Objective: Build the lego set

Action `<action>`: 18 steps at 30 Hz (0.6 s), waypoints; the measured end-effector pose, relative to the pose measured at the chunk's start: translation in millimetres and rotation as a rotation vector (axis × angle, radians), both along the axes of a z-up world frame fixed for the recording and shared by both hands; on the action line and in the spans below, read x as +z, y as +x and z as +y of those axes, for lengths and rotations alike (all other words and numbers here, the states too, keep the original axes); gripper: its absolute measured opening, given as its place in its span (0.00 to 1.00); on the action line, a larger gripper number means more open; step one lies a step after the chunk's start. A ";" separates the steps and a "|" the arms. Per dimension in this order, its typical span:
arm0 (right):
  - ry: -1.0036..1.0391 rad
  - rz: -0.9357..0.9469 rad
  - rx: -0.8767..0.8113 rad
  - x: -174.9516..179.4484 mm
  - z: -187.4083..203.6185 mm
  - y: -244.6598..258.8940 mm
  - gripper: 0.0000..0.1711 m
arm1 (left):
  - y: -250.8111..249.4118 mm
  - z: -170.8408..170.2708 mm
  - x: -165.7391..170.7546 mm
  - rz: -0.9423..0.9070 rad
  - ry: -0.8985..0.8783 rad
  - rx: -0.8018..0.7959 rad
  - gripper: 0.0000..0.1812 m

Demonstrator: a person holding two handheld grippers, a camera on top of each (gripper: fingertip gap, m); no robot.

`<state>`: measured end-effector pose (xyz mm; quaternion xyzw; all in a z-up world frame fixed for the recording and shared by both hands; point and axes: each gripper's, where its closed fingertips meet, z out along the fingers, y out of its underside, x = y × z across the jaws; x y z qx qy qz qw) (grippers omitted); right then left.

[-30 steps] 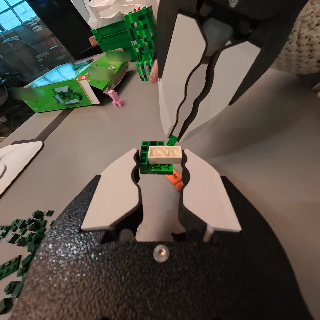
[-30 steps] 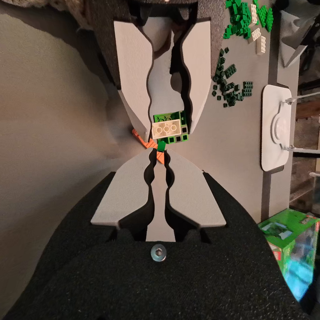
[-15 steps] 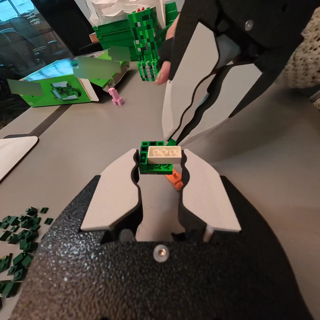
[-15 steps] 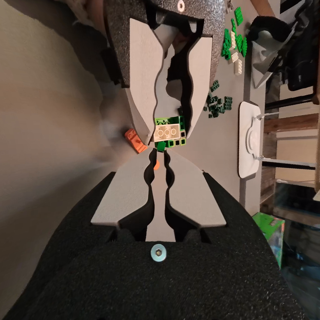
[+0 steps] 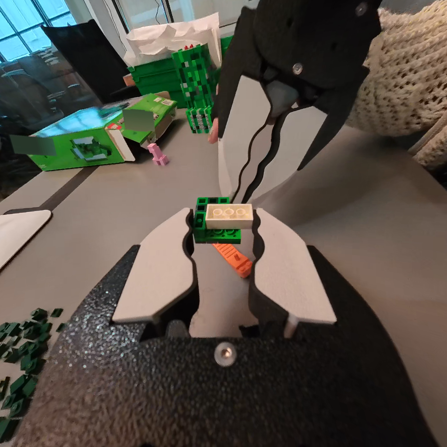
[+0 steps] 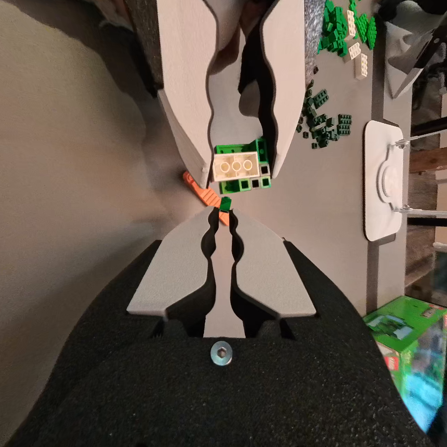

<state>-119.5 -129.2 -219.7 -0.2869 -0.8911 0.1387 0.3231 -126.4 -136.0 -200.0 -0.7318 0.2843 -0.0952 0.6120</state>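
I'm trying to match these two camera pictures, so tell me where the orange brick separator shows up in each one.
Left wrist view: the orange brick separator lies on the table just below centre, under the white brick, between the left tongs.
Right wrist view: it lies left of centre, slanting behind the right tongs and their small green piece.
Shared landmark: the white brick.

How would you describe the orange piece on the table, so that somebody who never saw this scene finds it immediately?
Start at the left gripper, shut on a small green and white brick assembly above the grey table. On the table right beneath that assembly lies a flat, elongated orange tool with a ribbed end. It is the only orange thing there; the loose bricks around are green or white.
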 end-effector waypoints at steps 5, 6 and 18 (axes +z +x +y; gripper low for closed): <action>-0.035 0.011 0.003 1.5 -3.3 -0.4 0.04 | 2.4 1.4 -7.7 0.030 -0.034 -0.003 0.25; -0.043 0.015 0.002 2.4 -3.6 -0.4 0.04 | 1.9 1.7 -8.2 0.030 -0.036 0.000 0.25; -0.258 -0.024 -0.021 -13.3 -3.9 7.9 0.06 | -25.5 6.6 -6.3 0.026 -0.032 0.141 0.25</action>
